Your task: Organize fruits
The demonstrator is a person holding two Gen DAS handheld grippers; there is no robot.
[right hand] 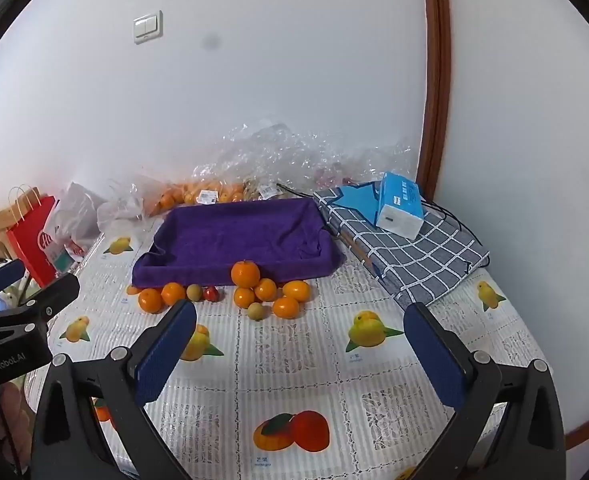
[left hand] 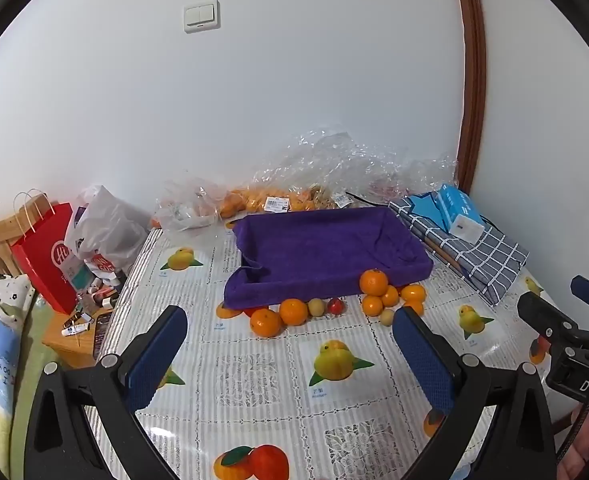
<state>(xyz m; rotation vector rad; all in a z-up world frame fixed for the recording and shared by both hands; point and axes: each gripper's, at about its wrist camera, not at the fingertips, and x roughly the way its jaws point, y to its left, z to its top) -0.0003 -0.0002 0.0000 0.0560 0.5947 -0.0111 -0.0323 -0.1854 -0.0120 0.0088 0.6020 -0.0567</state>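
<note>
A purple cloth-lined tray (left hand: 326,252) (right hand: 238,236) lies empty on the table. In front of it sit several oranges (left hand: 373,282) (right hand: 245,273), two small green-brown fruits (left hand: 316,306) (right hand: 255,311) and a small red fruit (left hand: 335,306) (right hand: 211,293). One orange is stacked on the right cluster. My left gripper (left hand: 290,328) is open and empty, above the table short of the fruits. My right gripper (right hand: 300,324) is open and empty, also short of the fruits. Each gripper's body shows at the edge of the other's view.
Clear plastic bags of oranges (left hand: 270,200) lie against the wall behind the tray. A checked cloth bag (right hand: 410,256) with a blue tissue pack (right hand: 400,204) lies right of the tray. A red paper bag (left hand: 48,256) stands left of the table. The tablecloth (left hand: 254,380) has printed fruit pictures.
</note>
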